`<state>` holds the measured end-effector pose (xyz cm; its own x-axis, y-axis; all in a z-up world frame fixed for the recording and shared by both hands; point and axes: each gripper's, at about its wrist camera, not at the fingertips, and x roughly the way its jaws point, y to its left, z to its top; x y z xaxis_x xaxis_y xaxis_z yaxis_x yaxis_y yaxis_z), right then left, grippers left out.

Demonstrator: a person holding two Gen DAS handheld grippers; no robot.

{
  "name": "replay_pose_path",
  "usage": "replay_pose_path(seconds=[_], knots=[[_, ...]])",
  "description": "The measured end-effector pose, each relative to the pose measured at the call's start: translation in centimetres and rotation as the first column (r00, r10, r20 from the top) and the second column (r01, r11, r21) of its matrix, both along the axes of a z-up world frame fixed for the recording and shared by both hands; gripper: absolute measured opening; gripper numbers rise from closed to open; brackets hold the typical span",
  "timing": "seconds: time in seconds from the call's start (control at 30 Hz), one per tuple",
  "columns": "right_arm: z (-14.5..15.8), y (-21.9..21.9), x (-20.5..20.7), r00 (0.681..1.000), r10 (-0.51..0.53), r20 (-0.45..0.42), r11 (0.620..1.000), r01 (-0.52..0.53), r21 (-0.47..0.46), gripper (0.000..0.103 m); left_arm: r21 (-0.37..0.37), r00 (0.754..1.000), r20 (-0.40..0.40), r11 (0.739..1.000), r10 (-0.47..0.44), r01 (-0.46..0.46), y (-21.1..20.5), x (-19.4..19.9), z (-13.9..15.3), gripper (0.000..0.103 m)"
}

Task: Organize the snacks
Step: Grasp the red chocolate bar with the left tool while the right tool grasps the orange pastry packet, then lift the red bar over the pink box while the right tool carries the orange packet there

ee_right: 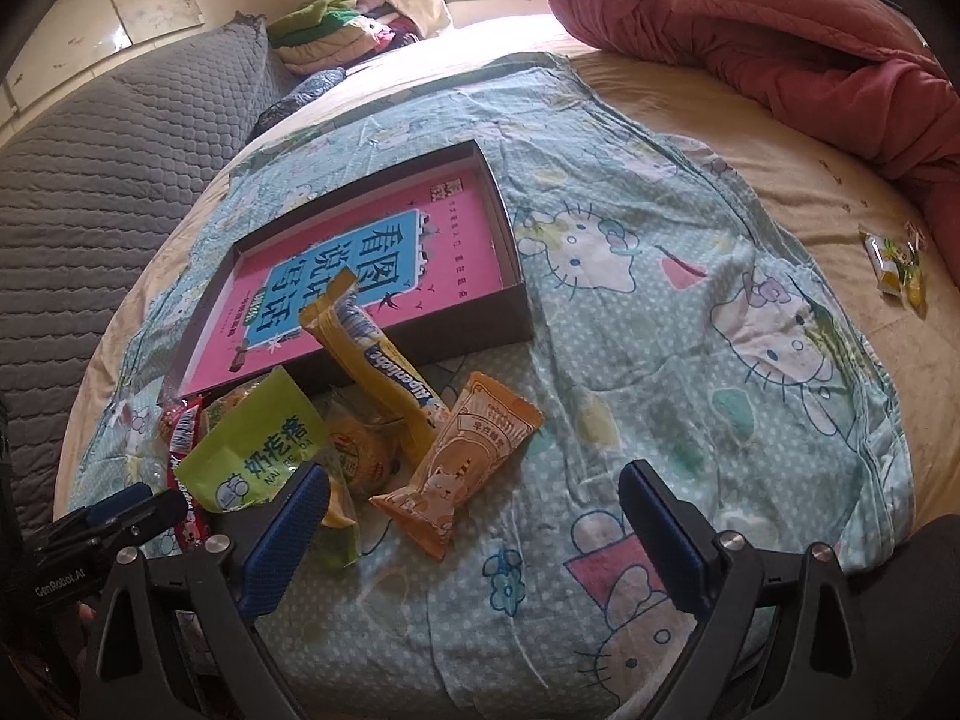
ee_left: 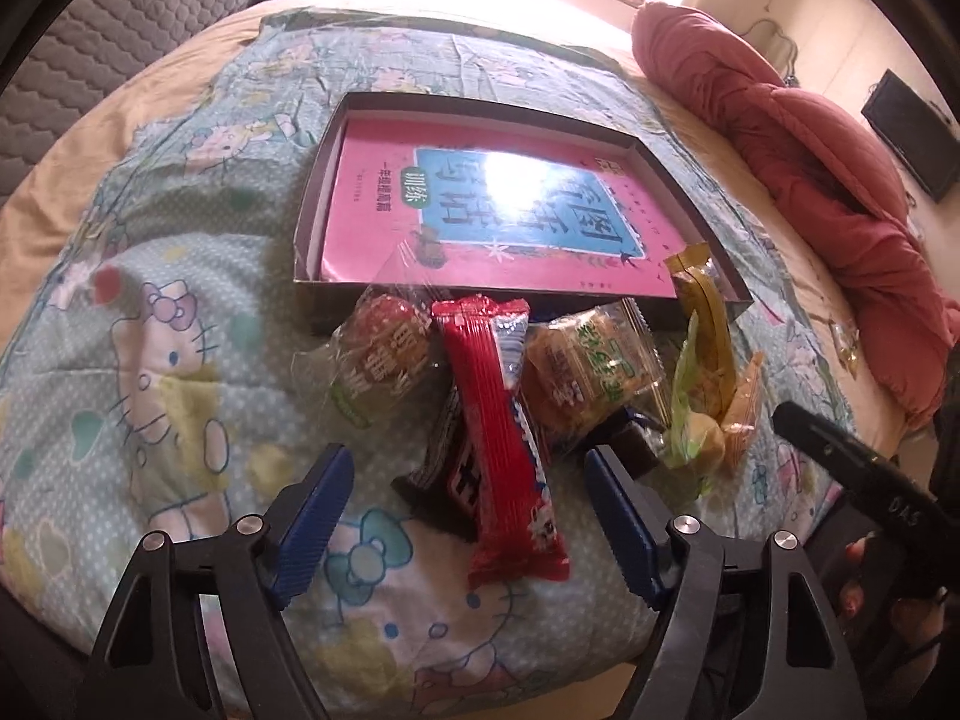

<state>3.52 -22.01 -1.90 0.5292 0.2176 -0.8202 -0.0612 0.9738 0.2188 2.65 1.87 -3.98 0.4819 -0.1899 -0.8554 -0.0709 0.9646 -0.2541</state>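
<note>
While both claws hang above the heap with nothing between their pads, the step in hand looks like picking a first snack to carry into the shallow box.

The left claw stands wide astride the red bar, which lies just in front of the box's near wall, its far end close to that wall. A good grasp would likely come down across the bar's middle, clear of the dark wrapper under it.

The right claw is also wide and empty, over bare quilt just beside the orange packet; that packet lies in front of the box.

The snacks are crinkly, glossy wrappers, piled and overlapping: a yellow stick leans over the box's near wall, and a green pouch lies against it. A pink book fills the box's floor.
</note>
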Motion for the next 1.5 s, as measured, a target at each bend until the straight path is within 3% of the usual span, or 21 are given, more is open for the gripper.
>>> replay_pose_path(seconds=[0.1, 0.47, 0.63, 0.7, 0.87, 1.23, 1.5], knots=[[-0.6, 0.1, 0.5, 1.0, 0.0, -0.024, 1.0, 0.0, 0.009, 0.084, -0.027, 1.0, -0.004, 1.0, -0.011, 0.011, 0.3, 0.4, -0.2, 0.064], [-2.7, 1.7, 2.0, 0.994, 0.068, -0.086, 0.997, -0.063, 0.053, 0.037, -0.076, 0.998, -0.018, 0.996, -0.057, 0.056, 0.0, 1.3, -1.1, 0.053], [-2.7, 1.5, 2.2, 0.995, 0.075, -0.071, 0.995, -0.07, 0.077, 0.028, -0.09, 0.998, -0.019, 0.994, -0.064, 0.062, -0.1, 1.7, -1.3, 0.047], [-2.5, 1.6, 2.2, 0.994, 0.088, -0.058, 0.993, -0.083, 0.083, 0.024, -0.098, 0.998, -0.022, 0.994, -0.055, 0.052, 0.2, 1.9, -1.4, 0.037], [-2.0, 1.9, 2.1, 0.993, 0.108, -0.039, 0.992, -0.105, 0.073, 0.022, -0.125, 0.999, -0.031, 0.992, -0.036, 0.032, 1.3, 2.1, -1.6, 0.02], [-1.2, 1.2, 1.7, 0.995, 0.101, -0.011, 0.991, -0.1, 0.092, 0.02, -0.133, 0.999, 0.016, 0.99, -0.044, 0.045, 1.3, 1.1, -0.1, 0.016], [0.9, 0.6, 1.3, 0.993, 0.088, 0.081, 0.992, -0.095, 0.08, 0.02, -0.164, 0.994, 0.109, 0.985, -0.029, 0.047, 1.9, 0.3, 2.3, 0.016]])
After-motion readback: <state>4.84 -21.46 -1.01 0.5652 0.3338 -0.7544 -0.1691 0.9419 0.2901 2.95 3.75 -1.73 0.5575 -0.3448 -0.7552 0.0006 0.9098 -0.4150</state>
